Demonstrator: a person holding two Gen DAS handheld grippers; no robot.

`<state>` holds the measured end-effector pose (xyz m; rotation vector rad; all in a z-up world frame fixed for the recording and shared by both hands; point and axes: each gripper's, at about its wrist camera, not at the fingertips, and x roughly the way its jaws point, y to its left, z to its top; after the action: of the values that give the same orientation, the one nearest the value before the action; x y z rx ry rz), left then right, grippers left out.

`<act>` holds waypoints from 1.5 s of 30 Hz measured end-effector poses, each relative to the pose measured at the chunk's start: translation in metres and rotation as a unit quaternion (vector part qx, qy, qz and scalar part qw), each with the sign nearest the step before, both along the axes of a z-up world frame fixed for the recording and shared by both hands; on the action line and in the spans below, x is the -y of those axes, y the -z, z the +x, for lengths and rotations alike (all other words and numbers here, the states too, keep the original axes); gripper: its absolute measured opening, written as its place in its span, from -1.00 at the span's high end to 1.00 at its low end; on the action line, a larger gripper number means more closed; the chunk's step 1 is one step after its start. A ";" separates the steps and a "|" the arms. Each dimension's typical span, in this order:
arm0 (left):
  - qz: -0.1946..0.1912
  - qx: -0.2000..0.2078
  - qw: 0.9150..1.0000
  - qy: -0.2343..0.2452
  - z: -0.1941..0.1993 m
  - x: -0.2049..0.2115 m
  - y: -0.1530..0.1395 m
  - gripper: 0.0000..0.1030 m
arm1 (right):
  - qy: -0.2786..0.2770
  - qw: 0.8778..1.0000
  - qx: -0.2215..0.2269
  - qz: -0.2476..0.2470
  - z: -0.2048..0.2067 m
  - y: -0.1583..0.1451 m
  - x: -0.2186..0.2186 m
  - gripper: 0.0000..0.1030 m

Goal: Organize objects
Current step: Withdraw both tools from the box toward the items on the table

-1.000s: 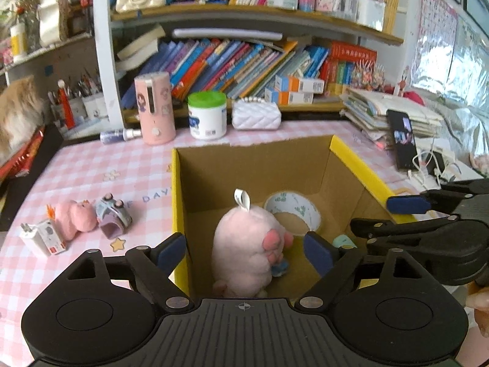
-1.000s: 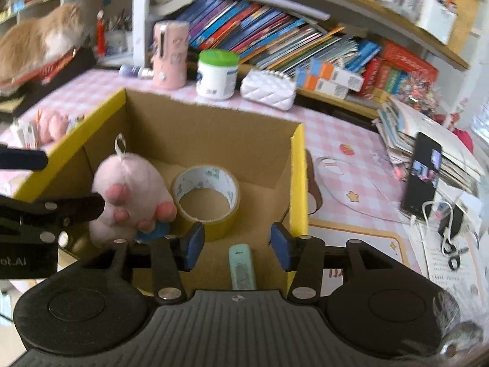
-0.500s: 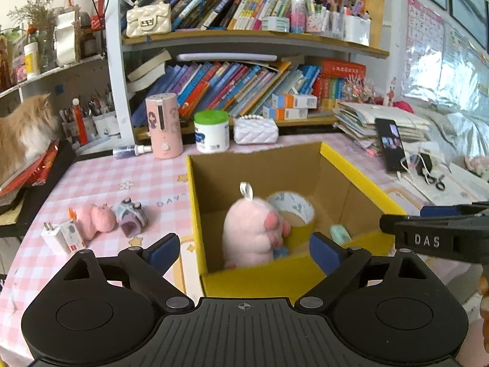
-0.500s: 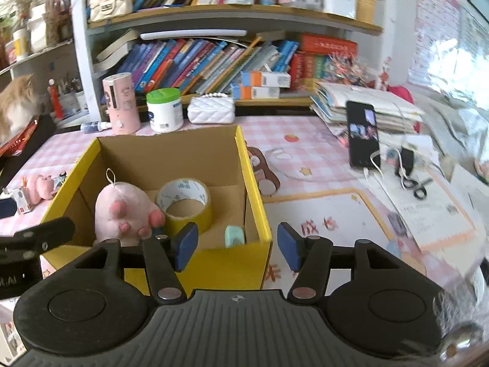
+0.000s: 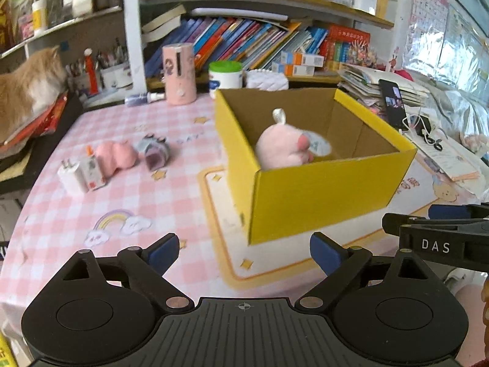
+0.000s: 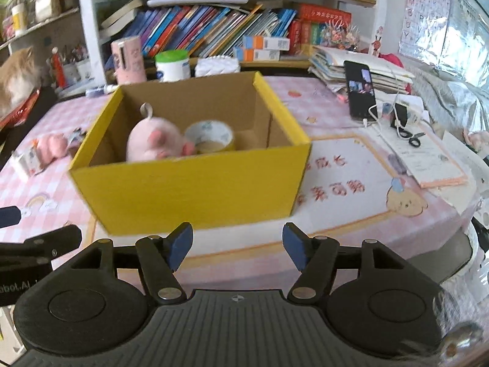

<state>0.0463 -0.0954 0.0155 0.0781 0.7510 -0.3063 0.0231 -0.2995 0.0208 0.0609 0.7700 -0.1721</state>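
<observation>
A yellow cardboard box stands on the pink checked table; it also shows in the right wrist view. Inside it are a pink plush toy and a roll of tape. On the table left of the box lie a small pink plush, a grey toy and a white charger. My left gripper is open and empty, held back from the box's near left corner. My right gripper is open and empty in front of the box.
A pink cylinder, a green-lidded jar and a white quilted pouch stand behind the box below full bookshelves. A phone, cables, scissors and papers lie to the right. A cat sits at the far left.
Both grippers have pulled back and away from above the box, which now shows whole from outside. The pink plush stays in the box. Both grippers stay open.
</observation>
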 end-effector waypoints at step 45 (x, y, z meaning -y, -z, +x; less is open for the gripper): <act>0.014 -0.009 0.990 -0.143 -0.076 -0.177 0.002 -0.83 | -0.178 0.984 -0.011 0.011 -0.040 0.010 -0.205 -0.52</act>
<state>-0.0296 0.0816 0.0132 -0.0070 0.7727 -0.0225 -0.0164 -0.0949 0.0106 -0.0572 0.7933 0.1753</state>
